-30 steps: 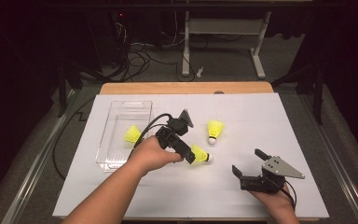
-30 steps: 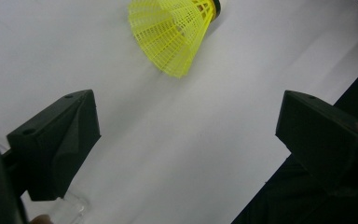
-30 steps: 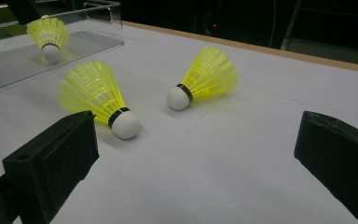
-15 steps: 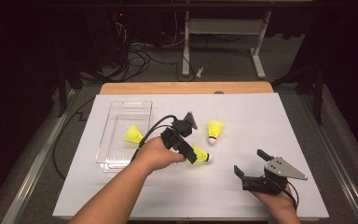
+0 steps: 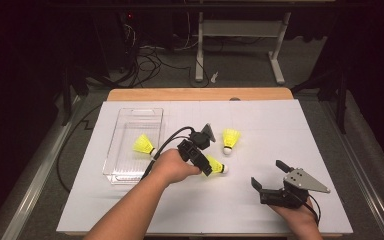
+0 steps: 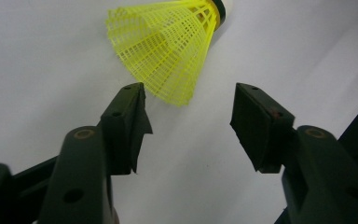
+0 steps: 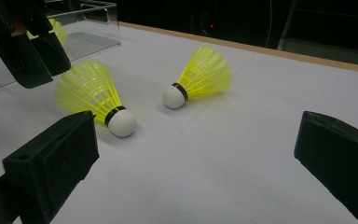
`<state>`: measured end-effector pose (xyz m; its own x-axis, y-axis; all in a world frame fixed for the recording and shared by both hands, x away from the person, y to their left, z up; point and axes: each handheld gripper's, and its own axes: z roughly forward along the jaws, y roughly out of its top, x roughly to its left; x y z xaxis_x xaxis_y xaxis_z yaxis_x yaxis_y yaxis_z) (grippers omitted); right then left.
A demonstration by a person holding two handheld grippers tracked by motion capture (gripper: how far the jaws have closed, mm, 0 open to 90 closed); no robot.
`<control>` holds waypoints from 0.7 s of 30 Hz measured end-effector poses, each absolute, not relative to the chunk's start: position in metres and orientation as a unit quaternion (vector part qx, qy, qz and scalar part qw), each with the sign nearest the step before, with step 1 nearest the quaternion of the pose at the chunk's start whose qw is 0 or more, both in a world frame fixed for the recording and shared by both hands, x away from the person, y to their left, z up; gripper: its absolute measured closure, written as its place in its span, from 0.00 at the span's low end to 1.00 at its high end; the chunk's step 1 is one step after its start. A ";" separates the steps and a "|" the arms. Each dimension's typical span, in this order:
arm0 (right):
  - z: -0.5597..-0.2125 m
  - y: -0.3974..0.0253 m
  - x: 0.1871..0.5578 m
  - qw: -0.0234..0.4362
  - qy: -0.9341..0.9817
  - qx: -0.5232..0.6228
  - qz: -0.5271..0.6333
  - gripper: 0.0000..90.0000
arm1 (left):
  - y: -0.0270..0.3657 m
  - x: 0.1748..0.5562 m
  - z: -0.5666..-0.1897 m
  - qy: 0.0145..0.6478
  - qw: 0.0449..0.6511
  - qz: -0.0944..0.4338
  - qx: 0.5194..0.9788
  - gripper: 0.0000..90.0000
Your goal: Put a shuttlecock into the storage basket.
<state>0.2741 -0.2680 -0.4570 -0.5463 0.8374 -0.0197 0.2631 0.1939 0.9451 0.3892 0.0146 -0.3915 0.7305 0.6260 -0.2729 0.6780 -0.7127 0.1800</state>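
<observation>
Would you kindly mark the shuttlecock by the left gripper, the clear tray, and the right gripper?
nearest shuttlecock (image 6: 168, 51), left gripper view, yellow skirt.
clear tray (image 5: 111, 176), high view, near rim.
right gripper (image 5: 269, 174), high view, between fingertips.

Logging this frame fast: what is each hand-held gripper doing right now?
Left hand-held gripper: open, holding nothing, jaws just short of a yellow shuttlecock lying on the table.
Right hand-held gripper: open, empty.
</observation>
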 end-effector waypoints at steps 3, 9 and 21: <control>-0.457 -0.268 0.274 0.284 0.717 0.384 0.507 0.00 | 0.014 0.390 -0.395 0.354 0.137 -0.101 0.920 0.57; -0.457 -0.268 0.274 0.283 0.719 0.382 0.507 0.00 | 0.010 0.392 -0.403 0.347 0.136 -0.102 0.922 0.67; -0.457 -0.269 0.274 0.284 0.717 0.384 0.508 0.00 | 0.006 0.396 -0.414 0.340 0.138 -0.113 0.923 0.83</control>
<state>0.2737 -0.2689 -0.4570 -0.5445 0.8386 -0.0177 0.2620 0.1901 0.9461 0.3965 0.0061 -0.4136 0.7433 0.5968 -0.3022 0.6591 -0.7307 0.1779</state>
